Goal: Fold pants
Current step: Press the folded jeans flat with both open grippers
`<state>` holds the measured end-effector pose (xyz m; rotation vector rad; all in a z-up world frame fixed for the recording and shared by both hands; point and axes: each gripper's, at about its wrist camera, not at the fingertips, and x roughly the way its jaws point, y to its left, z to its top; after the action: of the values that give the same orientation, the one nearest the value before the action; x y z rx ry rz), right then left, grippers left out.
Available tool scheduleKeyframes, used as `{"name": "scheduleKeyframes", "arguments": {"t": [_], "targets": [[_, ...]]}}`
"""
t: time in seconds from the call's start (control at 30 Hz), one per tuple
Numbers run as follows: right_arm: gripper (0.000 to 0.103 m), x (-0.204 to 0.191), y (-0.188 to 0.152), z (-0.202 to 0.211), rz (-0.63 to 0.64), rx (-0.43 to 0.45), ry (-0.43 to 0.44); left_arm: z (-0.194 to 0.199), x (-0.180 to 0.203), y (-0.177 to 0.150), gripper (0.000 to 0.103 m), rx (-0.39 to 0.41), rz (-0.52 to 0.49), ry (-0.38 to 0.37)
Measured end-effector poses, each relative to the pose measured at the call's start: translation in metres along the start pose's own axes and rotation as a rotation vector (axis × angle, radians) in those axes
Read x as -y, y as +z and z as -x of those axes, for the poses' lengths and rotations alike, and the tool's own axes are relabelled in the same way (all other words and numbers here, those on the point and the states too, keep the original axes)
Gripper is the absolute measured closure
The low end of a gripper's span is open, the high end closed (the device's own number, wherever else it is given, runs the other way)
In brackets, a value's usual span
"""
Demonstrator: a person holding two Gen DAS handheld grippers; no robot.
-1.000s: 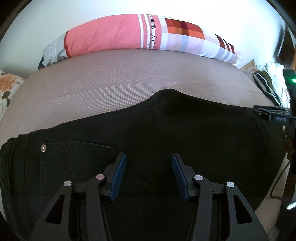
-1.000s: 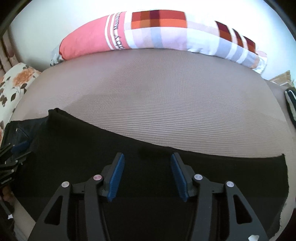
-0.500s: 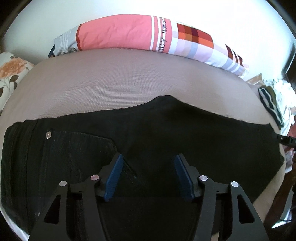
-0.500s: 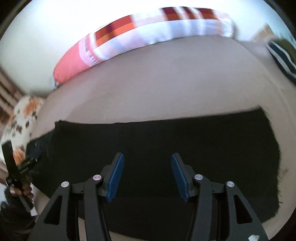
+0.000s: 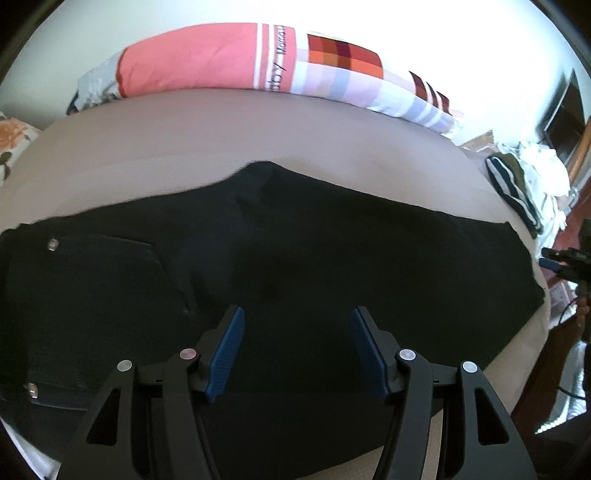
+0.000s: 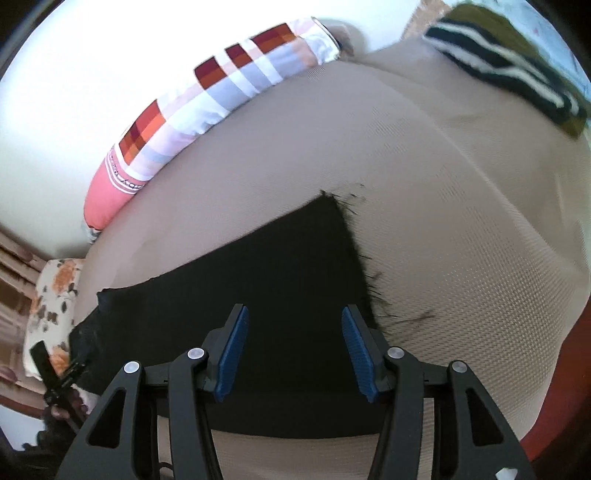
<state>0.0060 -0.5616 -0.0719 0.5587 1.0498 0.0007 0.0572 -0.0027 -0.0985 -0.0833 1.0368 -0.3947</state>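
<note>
Beige textured mattress [image 5: 295, 125] against a brightly lit white wall [image 5: 406, 29]. A pink-and-checked bolster [image 5: 258, 62] lies along the far edge; a floral pillow [image 6: 51, 295] at one side.

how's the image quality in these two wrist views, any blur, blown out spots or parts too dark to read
Left wrist view: the wall behind the patchwork pillow is blown out white, and the black pants are so dark that only the pocket seam and rivets show. Right wrist view: the striped cloth at top right is smeared with blur, and the fisheye bows the bed into a dome.
</note>
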Motion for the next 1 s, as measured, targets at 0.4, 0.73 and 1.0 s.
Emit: {"name": "scheduleKeyframes", "arguments": {"t": [0.4,0.73,1.0], "targets": [[0.062,0.045,0.015,-0.017,-0.033,-0.059,0.065,-0.014,0.003,0.004,0.042,-0.042,0.019,-0.01],[0.084,0.05,0.028,-0.039,0.003,-0.092,0.182,-0.021,0.01,0.007,0.04,-0.05,-0.014,0.041],[0.086,0.043,0.037,-0.055,0.018,-0.126,0.267,-0.026,0.016,0.006,0.035,-0.048,-0.045,0.071]]}}
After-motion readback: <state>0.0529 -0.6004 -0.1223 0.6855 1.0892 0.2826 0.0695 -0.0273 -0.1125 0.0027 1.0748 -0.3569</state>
